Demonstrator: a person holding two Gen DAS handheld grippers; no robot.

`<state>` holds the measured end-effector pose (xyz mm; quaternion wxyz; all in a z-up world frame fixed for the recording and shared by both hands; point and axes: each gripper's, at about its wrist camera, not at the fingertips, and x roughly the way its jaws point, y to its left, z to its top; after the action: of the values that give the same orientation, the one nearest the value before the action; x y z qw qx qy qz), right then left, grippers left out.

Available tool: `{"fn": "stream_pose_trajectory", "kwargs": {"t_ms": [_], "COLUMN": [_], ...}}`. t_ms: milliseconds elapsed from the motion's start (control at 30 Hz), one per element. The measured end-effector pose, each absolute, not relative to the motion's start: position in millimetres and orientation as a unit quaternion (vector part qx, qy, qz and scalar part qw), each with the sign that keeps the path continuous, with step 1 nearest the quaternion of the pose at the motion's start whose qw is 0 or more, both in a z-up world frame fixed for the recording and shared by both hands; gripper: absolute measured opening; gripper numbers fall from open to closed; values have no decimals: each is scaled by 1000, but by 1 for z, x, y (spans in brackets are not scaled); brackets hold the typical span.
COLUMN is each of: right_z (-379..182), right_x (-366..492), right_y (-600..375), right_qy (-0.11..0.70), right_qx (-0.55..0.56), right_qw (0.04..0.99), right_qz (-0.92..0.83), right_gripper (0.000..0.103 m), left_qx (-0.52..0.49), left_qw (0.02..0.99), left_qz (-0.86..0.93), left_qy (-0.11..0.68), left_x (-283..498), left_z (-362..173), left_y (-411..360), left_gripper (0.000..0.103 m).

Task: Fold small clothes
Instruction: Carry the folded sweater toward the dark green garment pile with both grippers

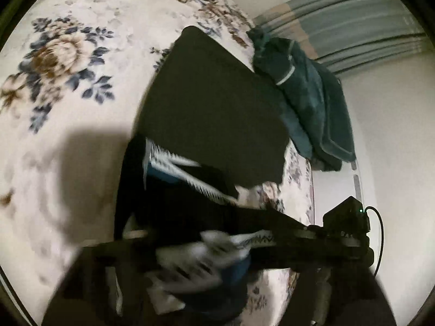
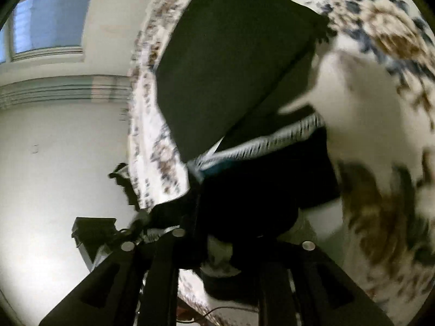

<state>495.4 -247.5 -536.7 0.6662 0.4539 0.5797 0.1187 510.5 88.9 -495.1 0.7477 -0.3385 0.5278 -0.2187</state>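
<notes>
A small black garment [image 1: 212, 103] with a white patterned waistband [image 1: 185, 168] lies on a floral bedspread [image 1: 68, 81]. It also shows in the right wrist view [image 2: 223, 62] with the band [image 2: 261, 144]. My left gripper [image 1: 195, 255] is blurred low in its view and appears shut on the waistband edge. My right gripper [image 2: 217, 247] holds dark cloth bunched between its fingers. The other gripper [image 1: 345, 225] crosses the left view at the right.
A dark green towel [image 1: 307, 100] lies bunched at the bed's far edge. A white wall [image 2: 62, 149] and a window [image 2: 51, 19] stand beyond the bed. Both views are motion-blurred.
</notes>
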Motion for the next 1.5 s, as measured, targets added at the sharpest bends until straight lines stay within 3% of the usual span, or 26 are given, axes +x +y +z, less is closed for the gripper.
{"fn": "stream_pose_trajectory", "kwargs": {"t_ms": [33,67,100,367,500,633,767,1033,1067,1133,1167,1200,1267,1367,1500], "right_z": [-537,-536,-534,-543,-576,-612,-645,-688,-688,-687,-686,-685,-680,-665,-642], "right_x": [501,502,502,453,442,459,501,545,545,543,540,536,525,498,432], "right_y": [-251,-251,-255,-294,-304,-311,-299,-264,-261,-255,-254,-256,-264,-271,-276], "right_qy": [582,580,575,616,647,657,674,685,683,685,683,681,669,661,659], "right_qx": [449,449,452,374,359,365,340,364,366,358,357,361,385,405,436], "right_qw": [669,672,674,689,665,642,620,549,549,549,554,558,562,567,556], "right_qz": [108,104,105,78,103,151,214,310,313,318,315,309,296,279,257], "right_gripper": [36,61,74,76,89,89,89,91,89,71,56,46,41,38,36], "left_qx": [-350,-357,-368,-416,-378,-358,-441,-542,-557,-582,-588,-587,-575,-571,-531], "left_qw": [741,736,729,737,761,760,715,697,696,696,697,699,705,701,712], "left_qz": [-219,-215,-213,-190,-175,-142,-109,-65,-50,-28,-22,-21,-24,-48,-82], "left_qy": [530,533,536,497,497,523,531,465,450,420,410,407,414,424,451], "left_x": [516,517,517,486,425,345,289,321,324,322,320,320,318,316,325], "left_z": [-501,-505,-509,-490,-477,-497,-544,-602,-606,-607,-605,-602,-595,-582,-543], "left_y": [91,94,98,143,158,156,128,62,61,61,61,62,67,85,118], "left_gripper": [74,74,74,78,79,79,79,80,81,81,81,69,36,29,28]}}
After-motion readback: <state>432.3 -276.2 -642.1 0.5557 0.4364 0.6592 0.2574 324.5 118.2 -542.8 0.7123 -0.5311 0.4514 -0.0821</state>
